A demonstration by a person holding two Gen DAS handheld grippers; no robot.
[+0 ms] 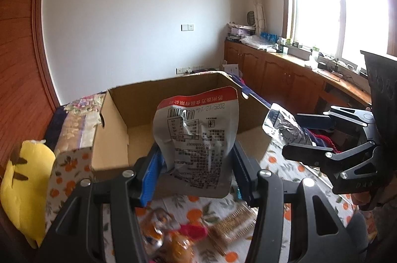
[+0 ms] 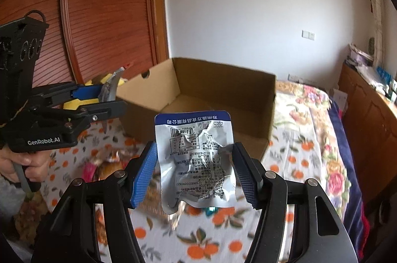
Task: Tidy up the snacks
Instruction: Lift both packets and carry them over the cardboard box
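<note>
My left gripper (image 1: 196, 163) is shut on a silver snack pouch with a red top band (image 1: 198, 136), held upright in the air in front of an open cardboard box (image 1: 116, 129). My right gripper (image 2: 196, 166) is shut on a crumpled silver pouch with a blue top band (image 2: 196, 158), also lifted before the box (image 2: 223, 91). In the left wrist view the right gripper (image 1: 297, 136) shows at the right with its pouch (image 1: 282, 126). In the right wrist view the left gripper (image 2: 109, 99) sits at the left, its pouch (image 2: 111, 86) edge-on. The box looks empty inside.
Several more snacks (image 1: 173, 235) and a wafer pack (image 1: 233, 223) lie blurred on the orange-print bedsheet (image 2: 211, 245) below the grippers. A yellow plush toy (image 1: 24, 188) lies left of the box. Wooden cabinets (image 1: 278, 79) run under the window. A hand (image 2: 22, 163) grips the left handle.
</note>
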